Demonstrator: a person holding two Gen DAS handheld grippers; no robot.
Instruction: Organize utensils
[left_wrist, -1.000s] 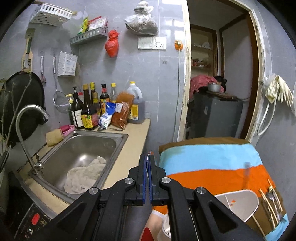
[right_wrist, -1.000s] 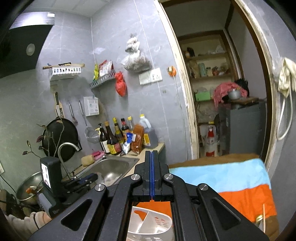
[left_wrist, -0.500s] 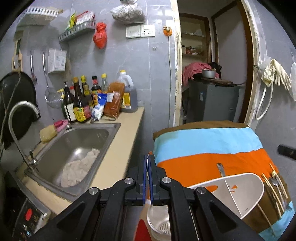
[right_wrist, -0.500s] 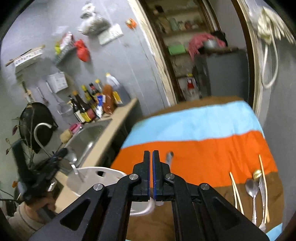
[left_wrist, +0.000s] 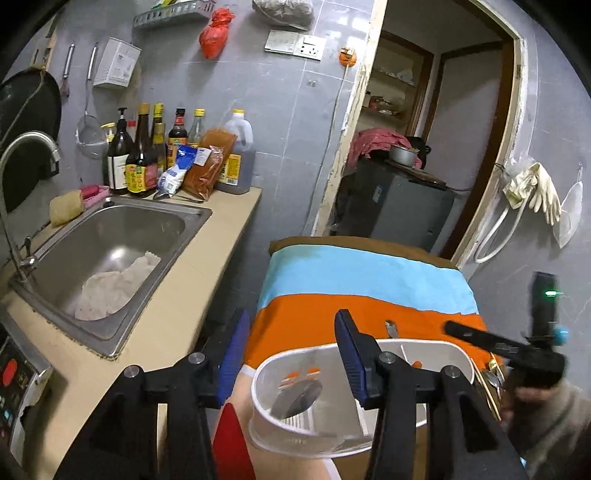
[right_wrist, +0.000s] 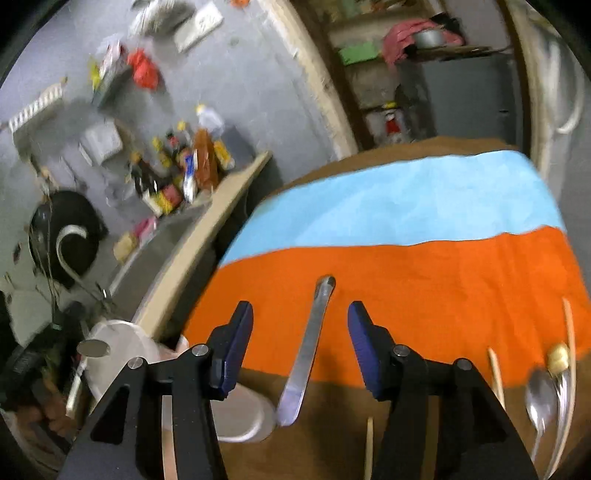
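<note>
left wrist view:
left gripper (left_wrist: 290, 354): jaws opening, partway apart, nothing held
white utensil caddy (left_wrist: 436, 345): on striped cloth (left_wrist: 369, 273), near end under the gripper, divider inside
right gripper (left_wrist: 461, 332): blurred, at the caddy's far right, person's hand (left_wrist: 535, 395) on it
sink (left_wrist: 110, 236): left, rag in it, bottles behind

right wrist view:
right gripper (right_wrist: 300, 341): jaws opening, partway apart, gripping nothing
metal utensil handle (right_wrist: 306, 350): flat on the cloth, between the blue pads (right_wrist: 236, 347), untouched
spoon (right_wrist: 540, 397): right, beside chopsticks (right_wrist: 496, 373), on cloth
caddy: white, lower left, blurred
</note>
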